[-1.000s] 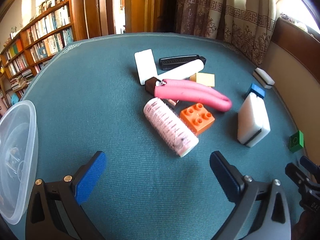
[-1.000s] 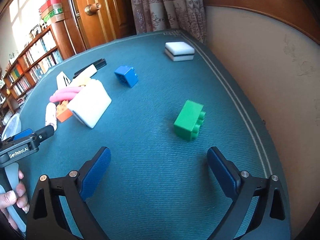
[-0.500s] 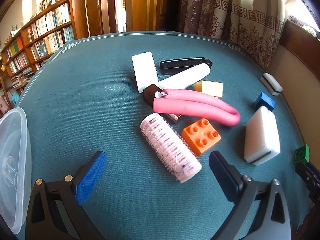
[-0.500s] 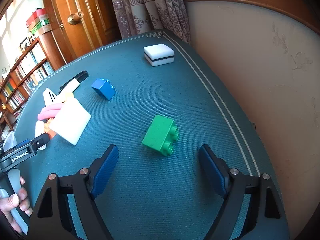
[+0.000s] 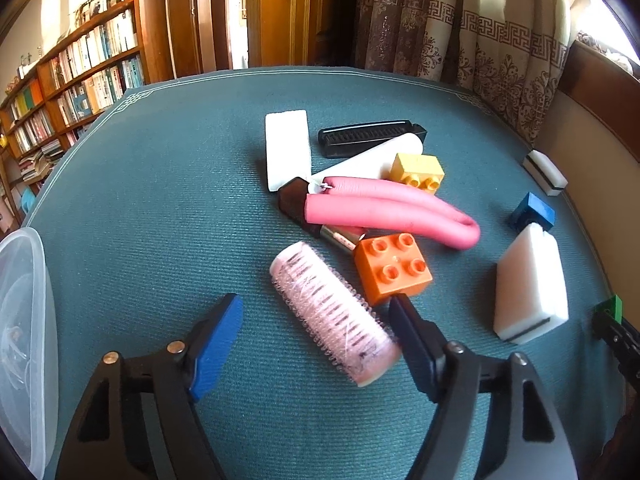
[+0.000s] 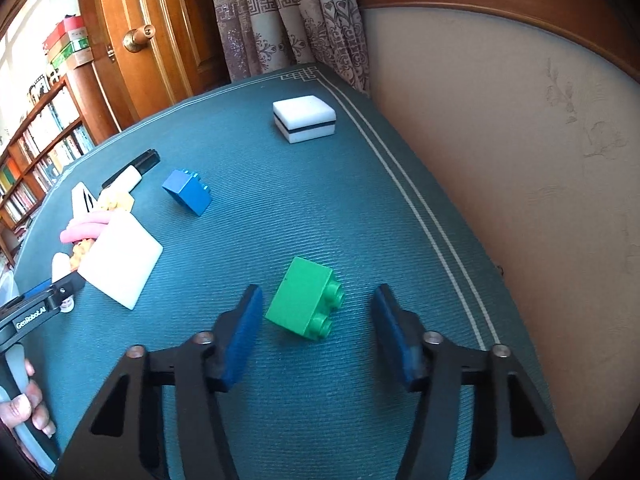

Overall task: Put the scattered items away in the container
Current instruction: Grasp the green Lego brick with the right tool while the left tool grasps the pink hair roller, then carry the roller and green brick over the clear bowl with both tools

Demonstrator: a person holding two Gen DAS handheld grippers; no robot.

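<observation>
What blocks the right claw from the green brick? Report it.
Nothing visible. The right claw is open with the green brick lying between its fingers; only bare table cloth surrounds the brick. The blue brick sits well beyond.

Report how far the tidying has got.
Done: nothing I can confirm in the container. In hand: nothing; the open left gripper straddles the roller, and the open right gripper straddles the green brick. Left: everything on the table.

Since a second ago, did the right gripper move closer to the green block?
Yes. The right gripper has come forward, toward the white sponge; its fingers now flank the green block, open, not touching.
</observation>
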